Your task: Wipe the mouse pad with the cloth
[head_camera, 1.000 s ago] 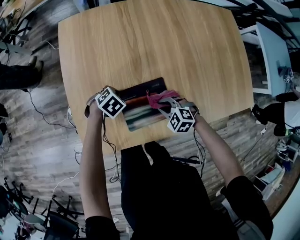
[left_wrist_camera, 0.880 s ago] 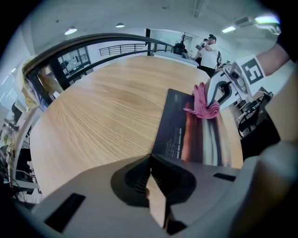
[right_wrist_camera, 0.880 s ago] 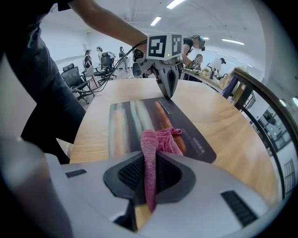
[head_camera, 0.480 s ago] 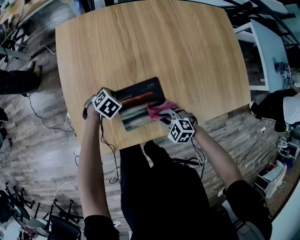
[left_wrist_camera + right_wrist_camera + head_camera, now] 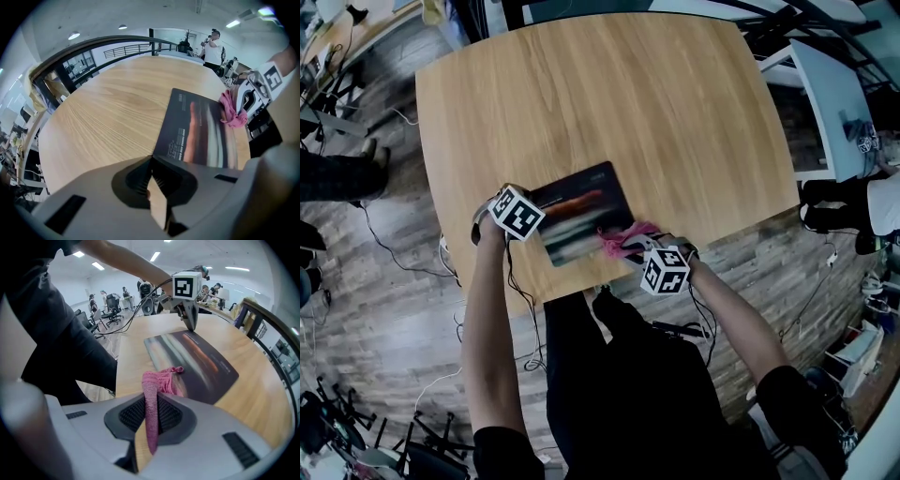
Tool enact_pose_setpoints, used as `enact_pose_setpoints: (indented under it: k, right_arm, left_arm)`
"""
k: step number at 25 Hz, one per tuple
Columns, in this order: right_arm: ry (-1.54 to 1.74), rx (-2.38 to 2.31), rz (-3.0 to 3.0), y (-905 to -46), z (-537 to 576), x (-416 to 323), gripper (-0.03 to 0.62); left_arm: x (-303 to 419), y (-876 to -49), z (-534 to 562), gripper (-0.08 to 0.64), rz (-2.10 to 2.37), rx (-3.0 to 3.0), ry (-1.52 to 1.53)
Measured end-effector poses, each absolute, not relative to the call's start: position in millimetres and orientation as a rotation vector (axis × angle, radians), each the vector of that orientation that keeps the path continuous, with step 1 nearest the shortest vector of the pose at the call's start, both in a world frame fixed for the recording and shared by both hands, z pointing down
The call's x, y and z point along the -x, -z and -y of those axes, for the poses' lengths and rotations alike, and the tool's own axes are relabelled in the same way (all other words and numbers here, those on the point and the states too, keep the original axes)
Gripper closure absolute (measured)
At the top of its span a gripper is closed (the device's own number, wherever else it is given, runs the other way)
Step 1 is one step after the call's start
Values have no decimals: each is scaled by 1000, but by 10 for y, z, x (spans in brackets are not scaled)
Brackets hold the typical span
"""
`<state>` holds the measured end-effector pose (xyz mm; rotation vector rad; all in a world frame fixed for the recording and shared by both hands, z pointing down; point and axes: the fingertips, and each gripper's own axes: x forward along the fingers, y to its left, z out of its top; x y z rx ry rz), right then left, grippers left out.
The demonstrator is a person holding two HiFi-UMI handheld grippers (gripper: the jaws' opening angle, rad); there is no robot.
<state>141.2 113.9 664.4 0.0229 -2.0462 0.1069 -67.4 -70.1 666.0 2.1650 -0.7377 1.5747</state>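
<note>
Mid-wipe, as judged from the layout. Pinches the pink cloth (image 5: 154,380) in the shut jaws of the right gripper (image 5: 150,401), bunched end resting on the mouse pad (image 5: 581,208) at its near right corner, close to the edge of the table (image 5: 628,94) on the person's side. Steadies the pad with the left gripper (image 5: 152,159), jaws closed on a corner at its left end. Cannot tell how much of the surface is already wiped; probably more strokes across the middle and far part left. Counted: one mouse pad, one cloth, two grippers, one wooden table.
</note>
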Motion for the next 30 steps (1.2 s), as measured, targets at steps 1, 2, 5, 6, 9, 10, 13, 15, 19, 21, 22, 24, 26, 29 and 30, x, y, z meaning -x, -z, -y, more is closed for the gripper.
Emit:
enact_pose_setpoints:
  k: [1,2,5,6,9,10,13,15,19,21,22,24,26,29,30]
  right_arm:
    - [-125,-47,2062,-6583,-1114,-1399,531]
    - [-147,-82,2087,-6502,-1077,-1378,531]
    - [-255,-221,2191,-6173,-908,-1310,531]
    - [-303,-268,2224,-6062,-846,-1296,531]
    - [-432,-401,2297,-5780,-660,-1286,531]
    - [-455,-441,2316,-5695,-584,-1288,531]
    - [-482,-539,2367,-5443,-397,-1291,531]
    - [-484,-586,2389,-5293,-330,-1299,532]
    - [-482,-669,2416,-5049,-260,-1361,531]
    - [-476,-712,2422,-4950,-244,-1411,531]
    - [-467,-732,2424,-4906,-241,-1435,531]
    - [-458,-767,2430,-4823,-243,-1470,531]
    - [-479,-793,2439,-4762,-268,-1486,531]
    - [-538,-830,2445,-4708,-329,-1480,531]
    - [-561,-844,2444,-4696,-348,-1477,531]
  left_arm:
    - [685,-6644,710,537,738,-2161,-1576]
    - [700,-6617,726,537,752,-2162,-1581]
    - [756,-6463,791,537,853,-2176,-1545]
    - [766,-6400,800,537,883,-2174,-1514]
    - [772,-6180,818,537,972,-2177,-1421]
    - [770,-6084,832,537,1008,-2185,-1389]
    - [732,-5754,841,537,1128,-2218,-1271]
    - [679,-5518,808,537,1208,-2232,-1178]
    - [560,-5078,632,537,1353,-2230,-984]
    - [503,-4862,506,537,1430,-2231,-875]
    - [483,-4753,433,537,1474,-2230,-822]
    - [476,-4547,268,537,1577,-2217,-728]
    - [526,-4348,85,537,1706,-2184,-646]
    - [656,-4055,-193,537,1899,-2094,-520]
    - [683,-3960,-274,537,1946,-2070,-472]
